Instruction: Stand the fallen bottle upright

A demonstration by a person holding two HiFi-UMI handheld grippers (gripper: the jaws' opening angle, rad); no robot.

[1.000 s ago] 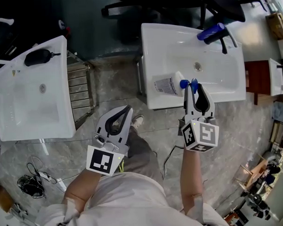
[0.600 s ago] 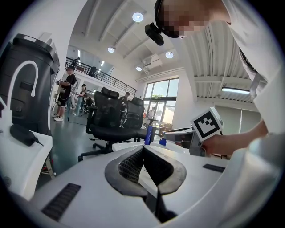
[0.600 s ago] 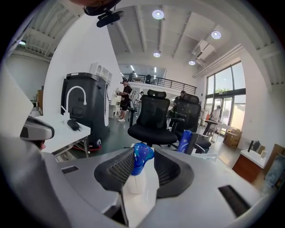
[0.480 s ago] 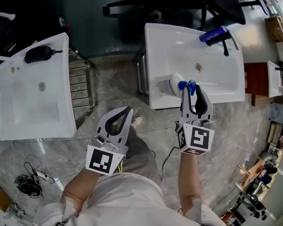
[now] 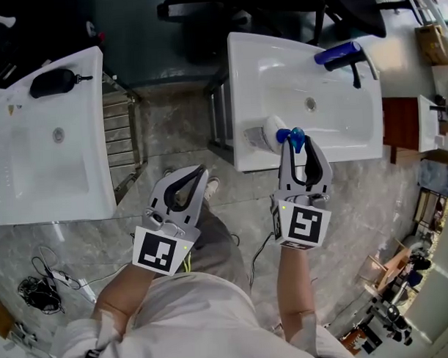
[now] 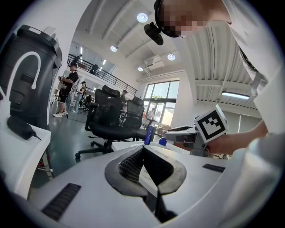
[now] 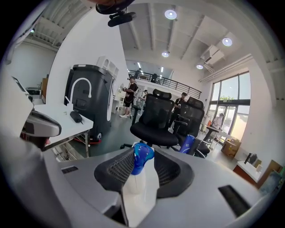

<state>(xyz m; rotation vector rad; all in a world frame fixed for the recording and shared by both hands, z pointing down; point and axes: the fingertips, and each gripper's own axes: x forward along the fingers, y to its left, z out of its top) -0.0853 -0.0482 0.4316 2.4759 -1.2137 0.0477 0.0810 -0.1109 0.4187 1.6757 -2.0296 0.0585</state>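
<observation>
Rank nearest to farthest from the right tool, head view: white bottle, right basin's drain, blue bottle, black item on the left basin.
1. white bottle: held by the right tool, at the front edge of the right basin.
2. drain: mid-basin, just beyond.
3. blue bottle: basin's back right corner.
4. black item: far left, on the left basin.

Bottle [image 5: 269, 134]: white body, blue cap [image 5: 293, 137]. Second bottle [image 5: 335, 52]: solid blue. Counter [image 5: 354, 137]: white; left counter [image 5: 33, 181]: white, a black item [image 5: 44, 82] on it. Right tongs [image 5: 297, 144] and left tongs [image 5: 200, 172]: pale grey shells, black ribbed pads, marker cubes with black-on-white square patterns. Floor [image 5: 171, 132]: grey, marbled.
</observation>
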